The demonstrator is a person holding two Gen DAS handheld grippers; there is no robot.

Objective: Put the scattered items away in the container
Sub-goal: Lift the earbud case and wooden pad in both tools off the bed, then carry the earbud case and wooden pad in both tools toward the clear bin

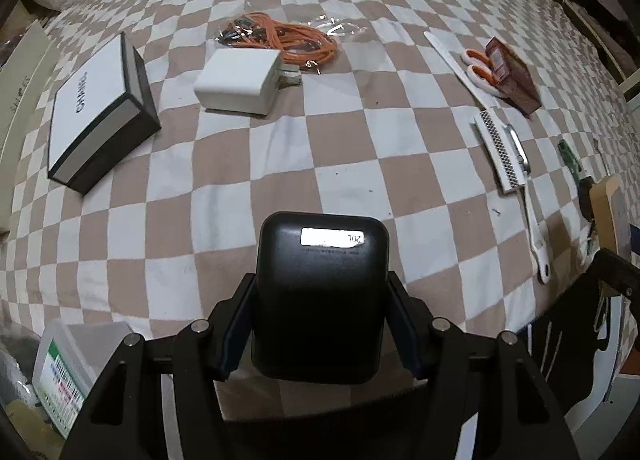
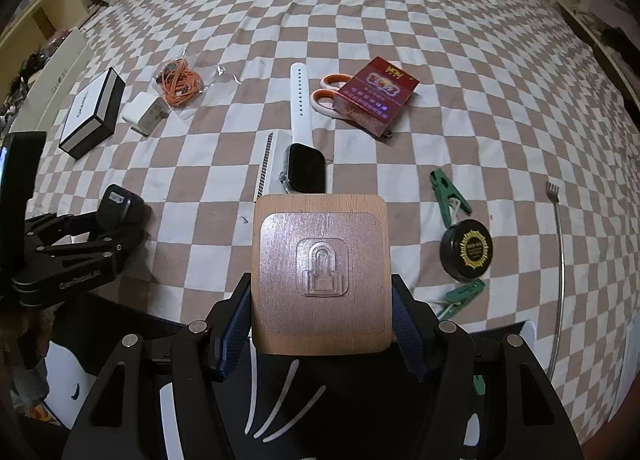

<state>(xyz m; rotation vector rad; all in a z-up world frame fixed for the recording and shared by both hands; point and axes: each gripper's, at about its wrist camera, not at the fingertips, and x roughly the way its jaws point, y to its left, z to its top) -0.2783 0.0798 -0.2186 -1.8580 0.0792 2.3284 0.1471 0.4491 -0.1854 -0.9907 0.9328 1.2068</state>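
Observation:
My left gripper (image 1: 320, 324) is shut on a black rounded case (image 1: 322, 296) with a white label, held above the checkered bedspread's near edge. It also shows in the right wrist view (image 2: 120, 206), at the left. My right gripper (image 2: 320, 324) is shut on a wooden square tile (image 2: 320, 272) with a clear plastic hook stuck on it, held over a dark bag (image 2: 280, 392) with white stripes below the bed edge. Scattered on the bed: a black-and-white box (image 1: 96, 112), a white charger (image 1: 240, 80), an orange cable (image 1: 304, 40), a smartwatch with white strap (image 2: 304, 156), scissors (image 2: 328, 94), a red box (image 2: 376, 96).
A metal watch band on a white card (image 2: 264, 164), green clips (image 2: 450, 196), a black round tin (image 2: 466, 250) and a long metal back-scratcher (image 2: 560, 260) lie at the right. A clear plastic box (image 1: 64, 376) stands below the bed's left corner. Pillows lie at the far left.

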